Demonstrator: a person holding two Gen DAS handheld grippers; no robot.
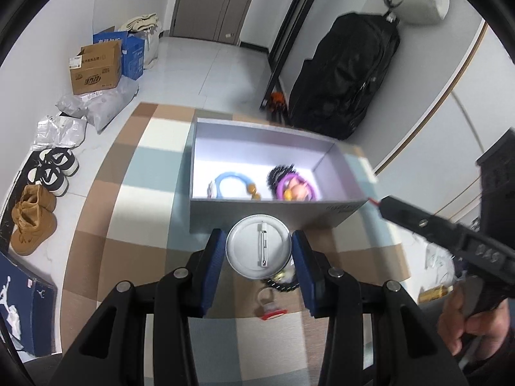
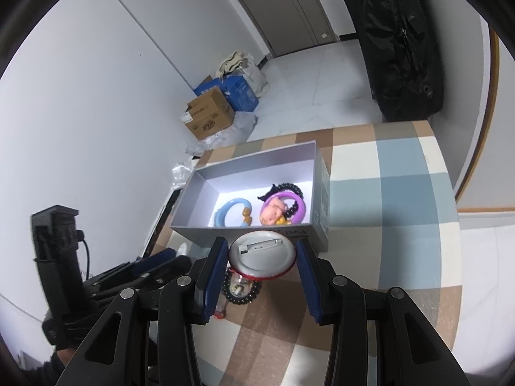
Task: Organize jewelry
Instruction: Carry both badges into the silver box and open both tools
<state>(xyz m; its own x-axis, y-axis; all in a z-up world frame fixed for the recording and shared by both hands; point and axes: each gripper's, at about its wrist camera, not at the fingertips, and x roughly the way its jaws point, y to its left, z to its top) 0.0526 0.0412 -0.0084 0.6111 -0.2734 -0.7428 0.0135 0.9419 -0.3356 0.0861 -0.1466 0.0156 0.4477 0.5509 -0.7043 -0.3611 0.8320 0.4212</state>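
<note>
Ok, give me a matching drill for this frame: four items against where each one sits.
1. blue ring
2. purple ring
3. red-rimmed badge
4. grey box

A. on the checked cloth
B. in the box, right half
C. between the right gripper jaws
D. in the box, left half

Pairs: 1-D, 2-B, 3-C, 4-A

Checkered table [image 1: 135, 173] bears grey box [image 1: 257, 215] (open) and beads [image 2: 241, 292].
</note>
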